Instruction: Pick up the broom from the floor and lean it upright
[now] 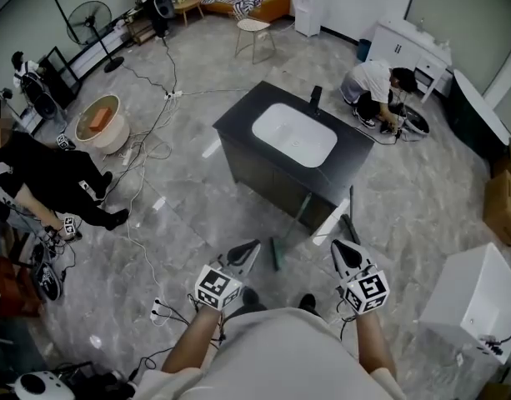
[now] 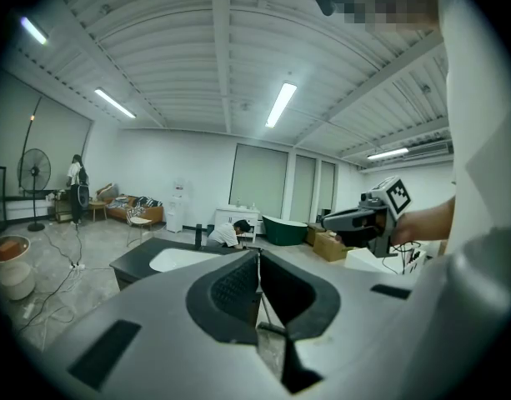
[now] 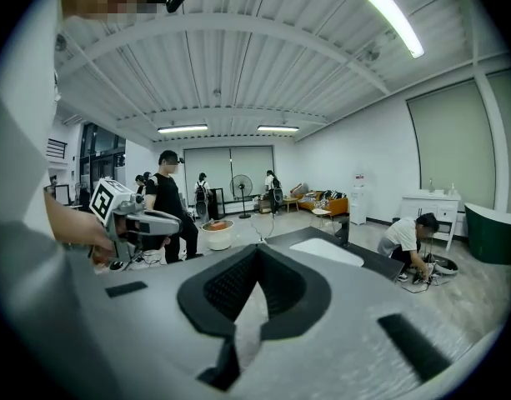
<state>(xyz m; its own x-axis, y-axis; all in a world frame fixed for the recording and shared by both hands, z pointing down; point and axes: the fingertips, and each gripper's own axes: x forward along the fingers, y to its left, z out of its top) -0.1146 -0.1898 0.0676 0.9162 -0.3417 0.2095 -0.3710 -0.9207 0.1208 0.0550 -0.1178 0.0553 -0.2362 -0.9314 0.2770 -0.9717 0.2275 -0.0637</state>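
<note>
The broom point(image 1: 275, 255) shows in the head view as a dark green head on the grey floor just in front of the sink cabinet point(image 1: 263, 169). A thin handle point(image 1: 303, 208) runs up from it against the cabinet front. My left gripper point(image 1: 253, 246) is just left of the broom head, and my right gripper point(image 1: 338, 245) is to its right. Both are held level and shut on nothing. In the left gripper view the left gripper point(image 2: 257, 253) has a thin pole point(image 2: 265, 300) showing past its closed tips, with the right gripper point(image 2: 332, 219) off to the side. The right gripper point(image 3: 257, 249) has only floor beyond it.
A dark stick point(image 1: 349, 217) stands by the cabinet's right corner. A person point(image 1: 373, 83) crouches behind the cabinet, and another in black point(image 1: 51, 177) sits at the left. Cables point(image 1: 147, 152) trail over the floor, and a power strip point(image 1: 159, 309) lies near my feet. A white box point(image 1: 472, 307) stands at the right.
</note>
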